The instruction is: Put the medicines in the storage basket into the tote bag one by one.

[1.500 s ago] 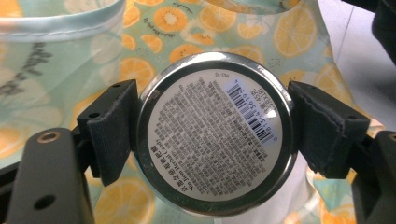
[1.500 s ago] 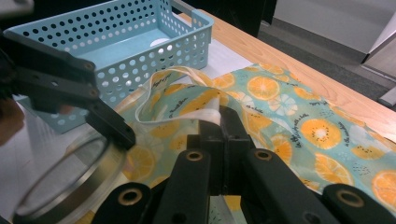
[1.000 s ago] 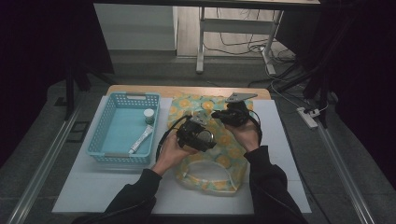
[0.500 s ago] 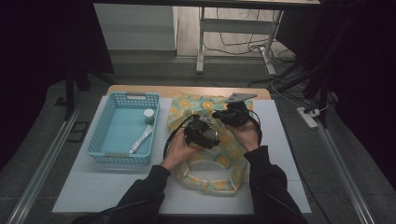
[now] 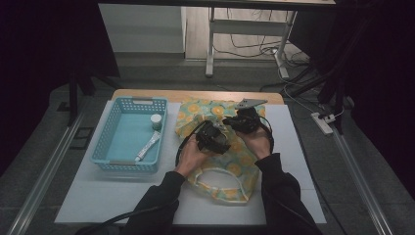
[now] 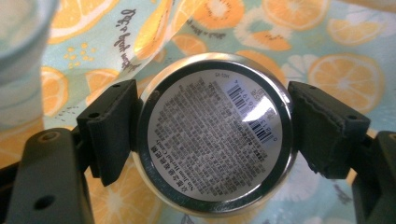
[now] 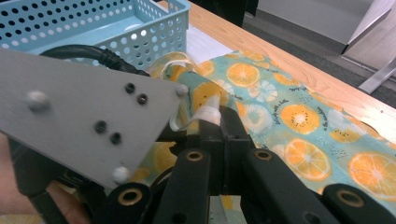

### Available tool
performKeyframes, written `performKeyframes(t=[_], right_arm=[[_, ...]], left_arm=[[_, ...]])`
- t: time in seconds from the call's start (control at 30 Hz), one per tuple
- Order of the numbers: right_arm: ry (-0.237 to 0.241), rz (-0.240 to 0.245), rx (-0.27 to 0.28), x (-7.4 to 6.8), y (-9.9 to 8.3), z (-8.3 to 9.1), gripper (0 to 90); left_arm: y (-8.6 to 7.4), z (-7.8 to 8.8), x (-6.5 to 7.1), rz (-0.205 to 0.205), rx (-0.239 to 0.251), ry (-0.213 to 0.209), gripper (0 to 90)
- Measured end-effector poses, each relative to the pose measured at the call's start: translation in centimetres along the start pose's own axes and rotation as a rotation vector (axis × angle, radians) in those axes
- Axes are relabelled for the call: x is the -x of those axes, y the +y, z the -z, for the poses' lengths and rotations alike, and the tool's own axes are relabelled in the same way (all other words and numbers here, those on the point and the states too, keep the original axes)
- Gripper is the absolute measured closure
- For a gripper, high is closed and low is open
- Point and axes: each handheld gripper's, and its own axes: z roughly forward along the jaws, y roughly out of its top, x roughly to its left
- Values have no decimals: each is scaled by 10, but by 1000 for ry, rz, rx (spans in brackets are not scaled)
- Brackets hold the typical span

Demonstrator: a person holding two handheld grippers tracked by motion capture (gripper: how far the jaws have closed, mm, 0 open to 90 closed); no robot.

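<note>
Packing step: the left hand-held gripper [image 6: 212, 140] clamps a round silver tin [image 6: 215, 135] while the right hand-held gripper [image 7: 219, 121], jaws together, pinches the orange-print fabric bag's [image 7: 299, 116] rim, so the tin next needs lowering inside.

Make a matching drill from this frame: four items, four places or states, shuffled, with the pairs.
Items:
1. round tin
2. orange-print bag
3. small white jar
4. right gripper

Places or states:
A. inside the blue basket
B. shut on the bag's edge
C. between the left gripper fingers
D. lying on the white mat

Pairs: 1-C, 2-D, 3-A, 4-B
</note>
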Motion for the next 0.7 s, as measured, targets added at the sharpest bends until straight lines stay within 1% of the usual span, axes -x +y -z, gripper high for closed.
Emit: performKeyframes(t=[0.13, 0.23, 0.3, 0.37, 0.43, 0.5, 0.6, 0.7], right_arm=[[-3, 6, -8, 0, -1, -2, 900], [-5, 12, -13, -1, -1, -3, 899], [-7, 13, -15, 0, -1, -3, 900], [-9, 11, -16, 0, -2, -2, 900], [-9, 11, -16, 0, -2, -2, 899], [-6, 10, -11, 0, -2, -2, 899], [-6, 10, -8, 0, -1, -1, 900], [-6, 10, -9, 1, -1, -1, 899]], left_arm=[[-1, -5, -1, 0, -7, 22, 207], [-2, -8, -1, 0, -11, 24, 206], [-2, -10, -2, -3, -16, 13, 202], [-1, -11, -1, 2, -25, 24, 194], [-1, -11, 0, -3, -30, 34, 181], [0, -8, 0, 4, -24, 30, 161], [0, -5, 0, 3, -23, 26, 135], [0, 1, 0, 1, -18, -7, 116]])
